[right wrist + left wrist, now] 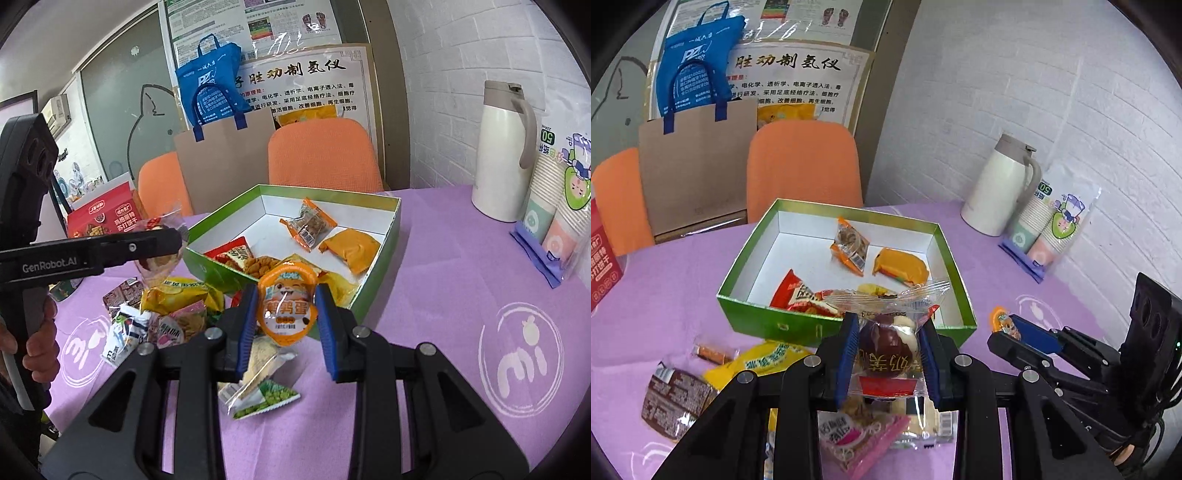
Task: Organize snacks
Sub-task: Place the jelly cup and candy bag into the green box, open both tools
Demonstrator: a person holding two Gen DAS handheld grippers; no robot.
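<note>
Snacks are held in both claws. The left gripper is squeezed on a clear date pack, just before the near wall of the green box. The right gripper is squeezed on an orange egg pack, close to the box's near corner. The box lies straight ahead of both claws, and the right one looks nearer. More snacks wait on the purple table. Far back stands a white jug.
</note>
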